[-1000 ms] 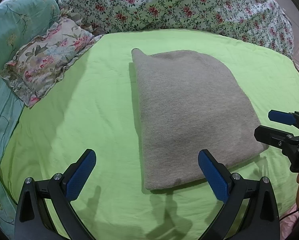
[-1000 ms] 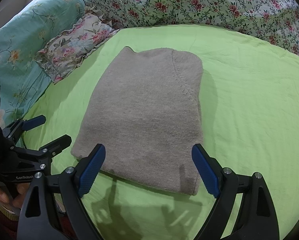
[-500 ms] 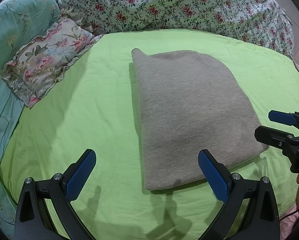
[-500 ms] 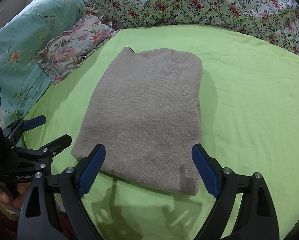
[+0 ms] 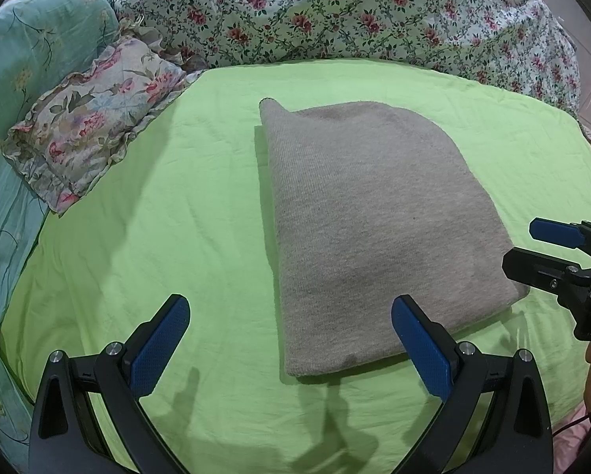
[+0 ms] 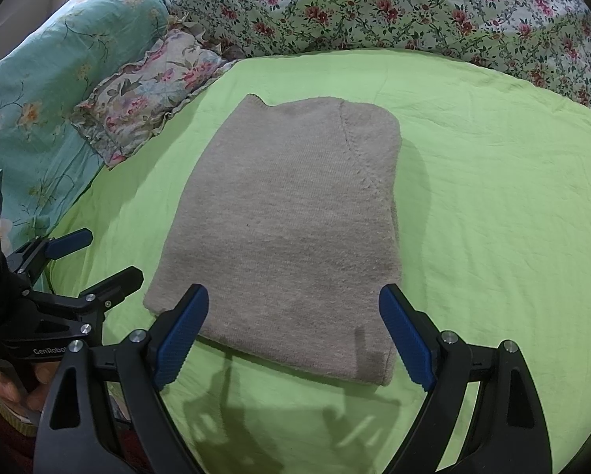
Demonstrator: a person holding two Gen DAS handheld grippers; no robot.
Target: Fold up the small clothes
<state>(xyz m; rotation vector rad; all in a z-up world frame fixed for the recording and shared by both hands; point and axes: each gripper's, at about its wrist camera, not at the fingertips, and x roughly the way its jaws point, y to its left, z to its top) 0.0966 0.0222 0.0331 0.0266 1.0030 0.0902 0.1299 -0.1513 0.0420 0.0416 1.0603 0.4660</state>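
Grey knitted sweater (image 5: 378, 233), folded into a thick rectangular bundle, lies flat near the middle of a lime-green bed sheet (image 5: 169, 237), with one small corner poking up at its far left edge. Both grippers hover above the near edge of the sheet and point down toward the garment without touching it. On the left gripper (image 5: 291, 349) the two black fingers with blue ribbed pads (image 5: 157, 345) are spread wide apart, with nothing between them; the sweater's near left corner lies just beyond and between the tips. On the right gripper (image 6: 293, 339) the fingers are likewise spread wide and empty, with the sweater's near edge lying beyond them. Each camera catches the other tool at its side, and a hand (image 6: 9, 385) wrapped around the handle shows low at the left of the right wrist view. Beyond the sheet lie a ruffled floral pillow (image 5: 86, 134), a teal flowered cover (image 5: 30, 51) and a white quilt with red roses (image 5: 354, 12).
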